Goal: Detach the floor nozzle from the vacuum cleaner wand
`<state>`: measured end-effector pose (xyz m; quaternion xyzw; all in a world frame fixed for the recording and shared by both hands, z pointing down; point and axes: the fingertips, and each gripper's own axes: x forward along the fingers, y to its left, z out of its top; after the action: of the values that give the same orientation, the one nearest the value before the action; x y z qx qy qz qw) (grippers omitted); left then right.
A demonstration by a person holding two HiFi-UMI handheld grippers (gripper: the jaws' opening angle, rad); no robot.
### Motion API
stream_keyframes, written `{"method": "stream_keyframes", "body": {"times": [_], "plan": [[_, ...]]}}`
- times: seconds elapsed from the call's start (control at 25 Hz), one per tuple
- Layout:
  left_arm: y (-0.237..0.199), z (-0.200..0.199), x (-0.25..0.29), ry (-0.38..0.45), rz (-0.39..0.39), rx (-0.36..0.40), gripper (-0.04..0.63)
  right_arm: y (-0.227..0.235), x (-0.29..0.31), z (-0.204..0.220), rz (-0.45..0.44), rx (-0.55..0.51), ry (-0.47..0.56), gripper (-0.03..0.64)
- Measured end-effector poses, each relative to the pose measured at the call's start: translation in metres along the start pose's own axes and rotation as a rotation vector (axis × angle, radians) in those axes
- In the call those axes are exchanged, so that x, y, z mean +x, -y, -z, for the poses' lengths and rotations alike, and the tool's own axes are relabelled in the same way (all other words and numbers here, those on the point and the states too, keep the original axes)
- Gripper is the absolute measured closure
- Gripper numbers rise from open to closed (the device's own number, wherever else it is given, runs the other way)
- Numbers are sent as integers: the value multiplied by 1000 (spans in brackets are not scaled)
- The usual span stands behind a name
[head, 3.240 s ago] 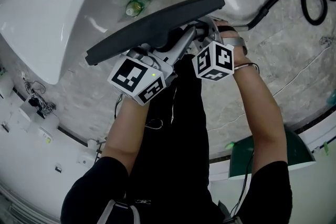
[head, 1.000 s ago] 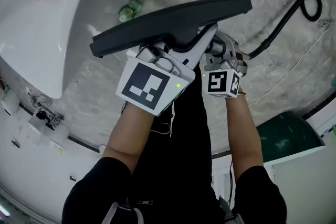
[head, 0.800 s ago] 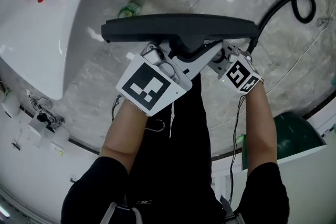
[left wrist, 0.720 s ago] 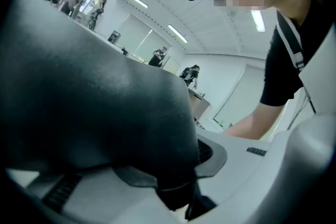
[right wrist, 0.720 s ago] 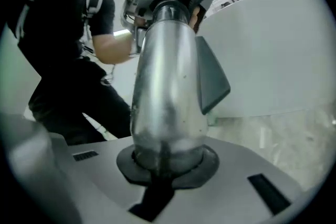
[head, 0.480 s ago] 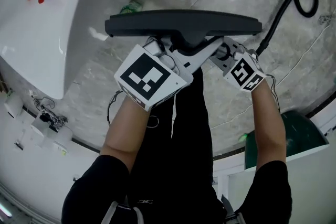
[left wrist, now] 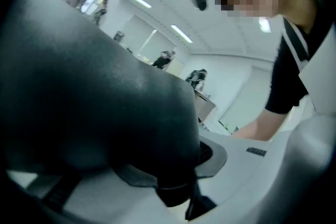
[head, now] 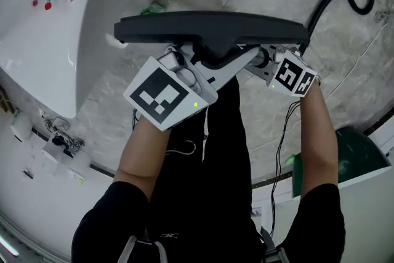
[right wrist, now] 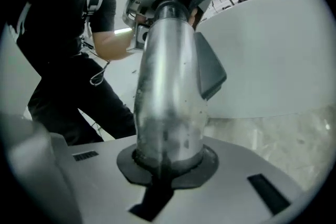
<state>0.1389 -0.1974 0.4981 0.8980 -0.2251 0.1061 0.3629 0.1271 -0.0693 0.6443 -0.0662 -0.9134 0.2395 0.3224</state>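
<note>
Black nozzle (head: pixel 209 26) is gripped by the left tool (head: pixel 196 66). The right tool (head: pixel 263 60) clamps narrowly on the metal wand (right wrist: pixel 168 86), which is mostly hidden from above.

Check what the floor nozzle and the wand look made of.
The floor nozzle looks like moulded plastic, dark grey and matte: only a soft, dull sheen on its rounded body. The wand is likely a metal tube, silver with a satin finish: bright streaks along it, plus dark specks and scuffs.
</note>
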Motion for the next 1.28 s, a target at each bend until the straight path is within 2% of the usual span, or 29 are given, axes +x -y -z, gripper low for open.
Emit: {"method": "stream_keyframes", "body": {"times": [0.04,0.12,0.16,0.2,0.24,0.28,0.36,0.4,0.44,0.48,0.52,0.56,0.6,0.64,0.72,0.76,0.8,0.84,0.96,1.0,1.04,1.08,1.12,1.2,1.24,1.28], "plan": [[-14,2,-1,-2,-50,-71,460,10,-3,1,71,5,-28,563],[-41,3,-2,18,-180,-154,462,45,-9,5,384,-26,-89,563],[-47,1,-3,30,-232,-157,460,60,-13,7,525,-44,-109,563],[-49,-1,-5,37,-261,-136,457,66,-14,7,592,-56,-114,563],[-45,-3,-8,39,-256,-96,459,63,-11,6,559,-60,-103,563],[-39,-5,-11,40,-220,-53,459,52,-5,4,434,-56,-83,563],[-23,-8,-13,49,-110,-4,457,18,4,1,69,-31,-51,561],[-17,-9,-13,62,-63,-1,457,2,3,0,-95,-11,-46,561],[-14,-10,-14,73,-29,-13,457,-12,0,-1,-221,14,-48,561],[-14,-7,-15,73,-13,-40,457,-23,-4,-2,-301,40,-55,561],[-17,-3,-17,65,-23,-79,454,-28,-7,-1,-319,59,-68,561],[-24,2,-18,55,-64,-121,456,-24,-8,0,-258,66,-87,563],[-32,4,-19,49,-123,-152,457,-13,-6,3,-125,58,-105,563],[-39,3,-20,50,-182,-165,457,3,-5,5,51,40,-118,563],[-47,-5,-20,50,-271,-134,453,34,-6,3,385,10,-117,563],[-48,-10,-19,44,-293,-98,451,45,-7,0,489,4,-105,563],[-47,-15,-19,35,-293,-55,449,49,-5,-2,509,5,-83,563],[-42,-18,-20,30,-268,-9,449,41,0,-5,424,13,-53,563],[-5,-33,-21,53,-84,133,443,-22,4,-16,-137,54,52,563],[3,-34,-21,45,-40,163,443,-33,-1,-20,-222,64,72,563],[3,-34,-21,30,-27,175,443,-32,-4,-23,-214,74,78,563],[-3,-33,-19,20,-45,166,445,-23,-4,-23,-142,83,73,563],[-13,-32,-17,14,-96,127,445,-8,-3,-22,-31,86,59,563],[-38,-28,-16,8,-243,-8,445,25,-3,-14,246,62,15,563],[-50,-34,-23,32,-319,-63,443,40,-6,-6,379,41,-18,563],[-65,-54,-41,101,-399,-79,445,48,-10,10,472,21,-65,563]]}}
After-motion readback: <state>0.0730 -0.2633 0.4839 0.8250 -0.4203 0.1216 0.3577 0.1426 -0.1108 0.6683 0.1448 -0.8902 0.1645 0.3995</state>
